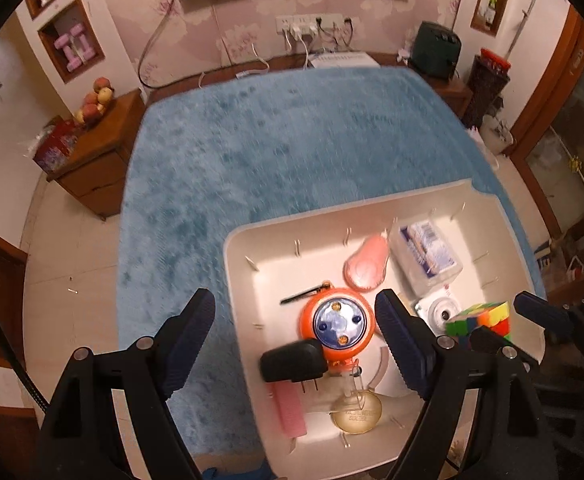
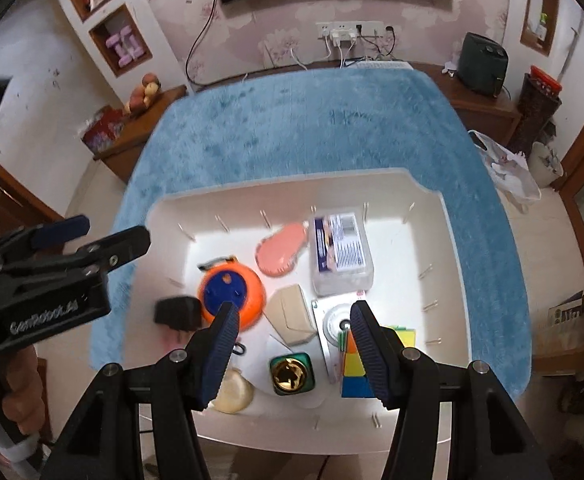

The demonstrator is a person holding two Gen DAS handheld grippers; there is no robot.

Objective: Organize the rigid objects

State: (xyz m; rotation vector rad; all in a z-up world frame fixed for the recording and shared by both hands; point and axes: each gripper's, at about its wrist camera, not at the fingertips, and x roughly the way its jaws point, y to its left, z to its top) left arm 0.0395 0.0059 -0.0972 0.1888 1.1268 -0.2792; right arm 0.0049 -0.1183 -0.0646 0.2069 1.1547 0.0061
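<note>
A white tray [image 1: 229, 248] [image 2: 292, 182] lies on the blue fluffy cover [image 1: 292, 140]. In it are an orange cable reel [image 1: 334, 322] [image 2: 231, 284], a black plug [image 1: 292, 360] [image 2: 177, 314], a pink brush [image 1: 368, 264] [image 2: 279, 252], a clear labelled box [image 1: 426, 256] [image 2: 340, 252], a colour cube [image 1: 486, 316] [image 2: 354, 372], a green gold-capped bottle [image 2: 292, 374] and a beige box [image 2: 292, 314]. My left gripper [image 1: 296, 320] [image 2: 117, 229] hangs open above the reel, holding nothing. My right gripper [image 2: 296, 340] [image 1: 498, 316] is open above the tray, the cube below its right finger.
A white round device [image 1: 440, 314] [image 2: 336, 322], a pink comb [image 1: 289, 410] and a clear juicer piece [image 1: 358, 408] also lie in the tray. Wooden cabinets [image 1: 95, 160] line the walls, with fruit [image 1: 95, 100] on the left one. A dark appliance [image 2: 484, 62] stands far right.
</note>
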